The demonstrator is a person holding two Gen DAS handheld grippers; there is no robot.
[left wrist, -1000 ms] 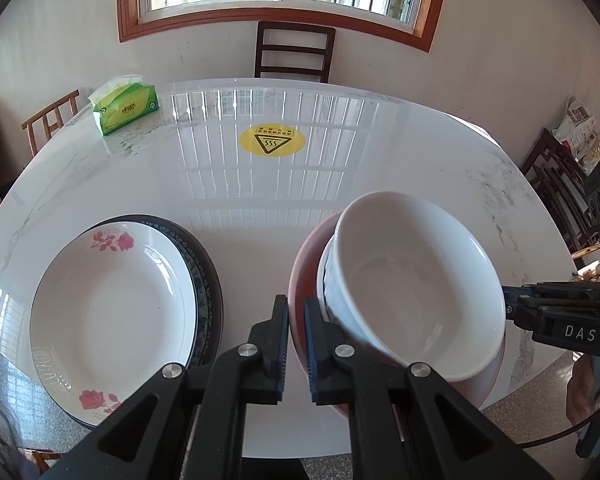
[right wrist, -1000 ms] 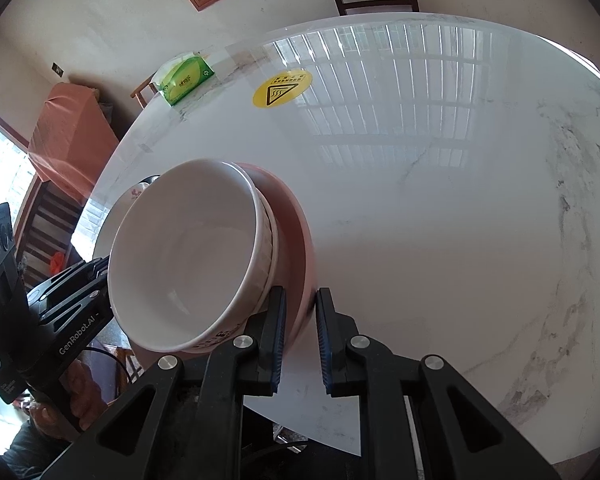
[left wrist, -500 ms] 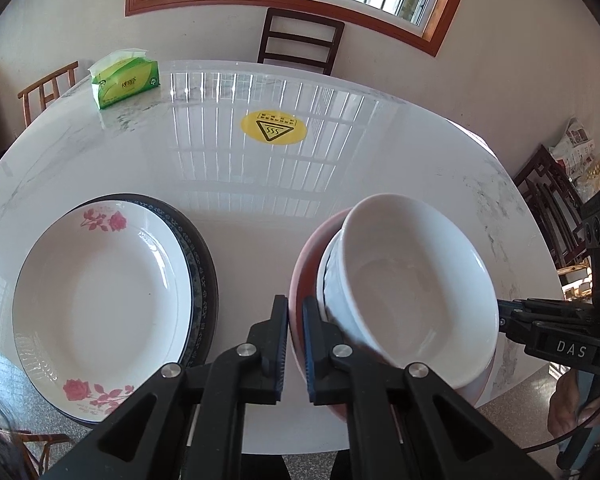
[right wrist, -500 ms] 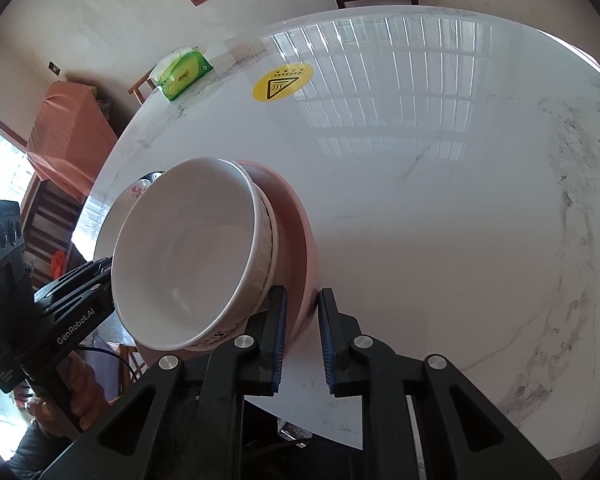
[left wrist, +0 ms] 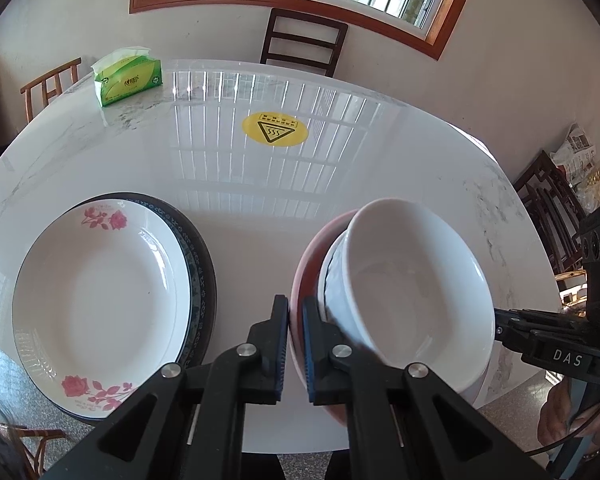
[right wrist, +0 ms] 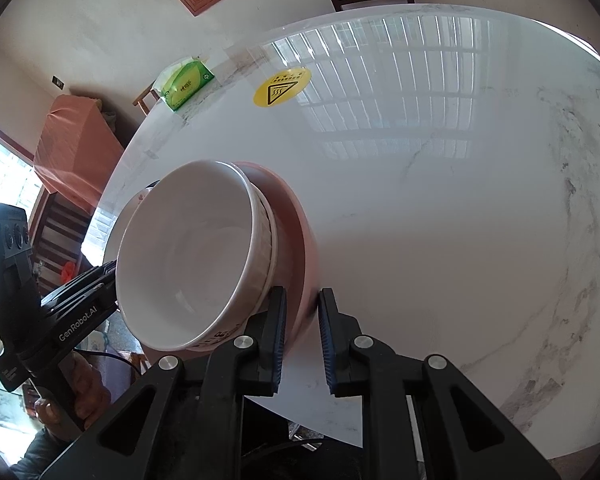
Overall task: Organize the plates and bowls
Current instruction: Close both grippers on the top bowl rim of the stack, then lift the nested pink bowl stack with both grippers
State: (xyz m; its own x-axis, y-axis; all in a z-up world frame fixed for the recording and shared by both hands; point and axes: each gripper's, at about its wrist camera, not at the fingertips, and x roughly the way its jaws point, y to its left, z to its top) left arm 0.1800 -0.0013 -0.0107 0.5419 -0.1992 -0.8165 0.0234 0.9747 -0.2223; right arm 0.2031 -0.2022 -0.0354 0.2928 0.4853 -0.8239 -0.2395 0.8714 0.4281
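A white bowl (left wrist: 412, 292) sits nested in a ribbed white bowl inside a pink bowl (left wrist: 306, 264); the stack is held tilted above the table's near edge. My left gripper (left wrist: 295, 344) is shut on the pink bowl's left rim. My right gripper (right wrist: 302, 336) is shut on its opposite rim (right wrist: 300, 232), and it shows at the right in the left wrist view (left wrist: 500, 326). A white plate with pink roses (left wrist: 100, 304) lies on a dark-rimmed plate (left wrist: 202, 264) at the left of the marble table (left wrist: 260, 200).
A green tissue box (left wrist: 126, 80) stands at the table's far left. A yellow warning sticker (left wrist: 275, 130) marks the table's middle. Wooden chairs (left wrist: 304, 42) stand around the table, with a window behind. A covered orange piece of furniture (right wrist: 72, 140) stands by the wall.
Both grippers have lifted the bowl stack slightly and pulled back toward the near edge; the plates and tissue box appear lower and further left. The grips have not changed.
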